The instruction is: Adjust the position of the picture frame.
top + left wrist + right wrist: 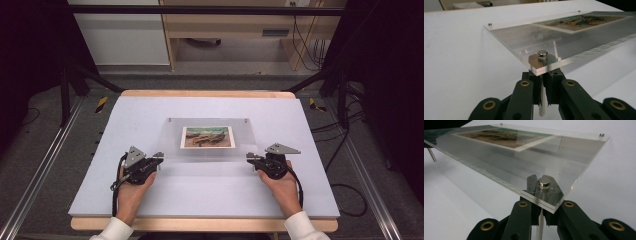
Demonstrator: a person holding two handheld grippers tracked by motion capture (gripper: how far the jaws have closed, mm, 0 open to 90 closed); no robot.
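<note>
A clear acrylic picture frame (210, 152) holding a landscape print (208, 136) sits over the white table top (200, 192), with its near edge raised. In the left gripper view, my left gripper (543, 78) is shut on the thin metal leg (542, 105) under the frame's near left corner, below a silver cap (542, 55). My right gripper (540, 208) is likewise shut on the leg (539, 227) under the near right corner, beneath its cap (544, 182). In the high view the left gripper (158, 156) and right gripper (251, 157) flank the frame's front edge.
The white sheet lies on a wooden table (200, 224). Beyond the far edge stand a light wood cabinet (225, 30) and black rig poles (65, 85). Cables (345, 145) trail on the grey floor at the right. Small silver caps mark the frame's far corners (489, 24).
</note>
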